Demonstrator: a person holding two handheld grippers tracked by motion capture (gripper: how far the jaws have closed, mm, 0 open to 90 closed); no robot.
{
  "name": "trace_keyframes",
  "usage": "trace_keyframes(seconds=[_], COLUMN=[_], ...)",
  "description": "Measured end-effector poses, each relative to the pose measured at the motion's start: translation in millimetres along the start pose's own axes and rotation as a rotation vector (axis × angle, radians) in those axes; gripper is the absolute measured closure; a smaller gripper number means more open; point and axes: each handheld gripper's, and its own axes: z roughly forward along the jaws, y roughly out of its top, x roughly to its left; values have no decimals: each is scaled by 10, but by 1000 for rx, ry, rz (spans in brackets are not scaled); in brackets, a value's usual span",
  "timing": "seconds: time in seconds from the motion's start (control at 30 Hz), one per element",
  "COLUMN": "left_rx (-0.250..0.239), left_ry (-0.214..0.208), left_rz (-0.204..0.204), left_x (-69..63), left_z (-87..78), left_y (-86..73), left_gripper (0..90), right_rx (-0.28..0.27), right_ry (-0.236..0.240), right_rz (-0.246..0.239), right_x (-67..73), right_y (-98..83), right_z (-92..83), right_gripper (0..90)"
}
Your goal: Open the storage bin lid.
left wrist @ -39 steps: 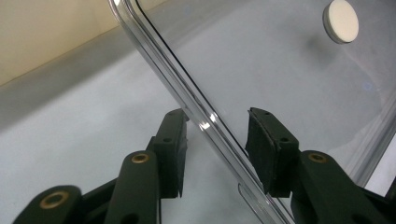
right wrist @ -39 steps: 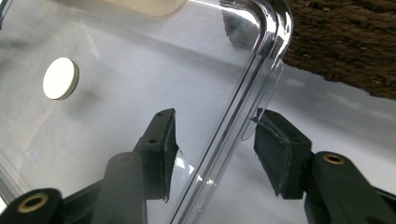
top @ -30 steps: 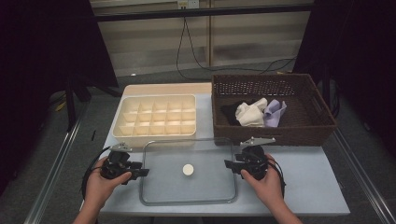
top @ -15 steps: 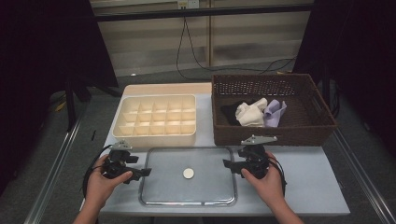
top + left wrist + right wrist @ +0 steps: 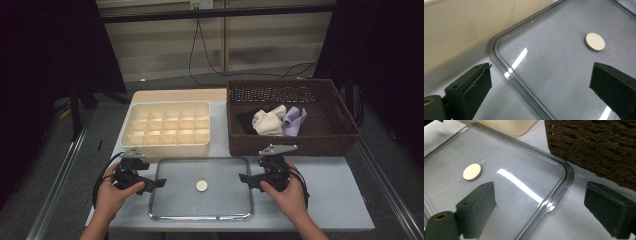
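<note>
Fingers (image 5: 474, 85) astride the clear lid's (image 5: 200, 172) edges, untouching

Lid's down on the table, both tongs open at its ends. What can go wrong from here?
1. The clear lid lies flat; its rim sits between the open jaws of the left tongs and right tongs, whose jaws have just been opening. Pulling away at an angle may snag and drag it.
2. The lid's near edge reaches the table front, so a nudge might tip it off.
</note>
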Motion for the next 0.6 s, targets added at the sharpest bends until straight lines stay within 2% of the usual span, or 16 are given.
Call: trace_keyframes(seconds=[0.1, 0.23, 0.4, 0.6], left_rx=[-4, -2, -12, 1], left_ry=[1, -8, -15, -30], left_rz=[4, 8, 4, 30], left_x=[-21, -39, -37, -59], left_z=[30, 46, 57, 77], left_y=[21, 37, 46, 67], left_gripper=[30, 17, 12, 12], right_rx=[0, 8, 9, 22], right_ry=[21, 45, 53, 59], right_rz=[-10, -22, -30, -37], right_x=[-10, -10, -11, -14], right_y=[-5, -5, 3, 13], right_z=[-10, -18, -16, -25], right_gripper=[33, 20, 20, 20])
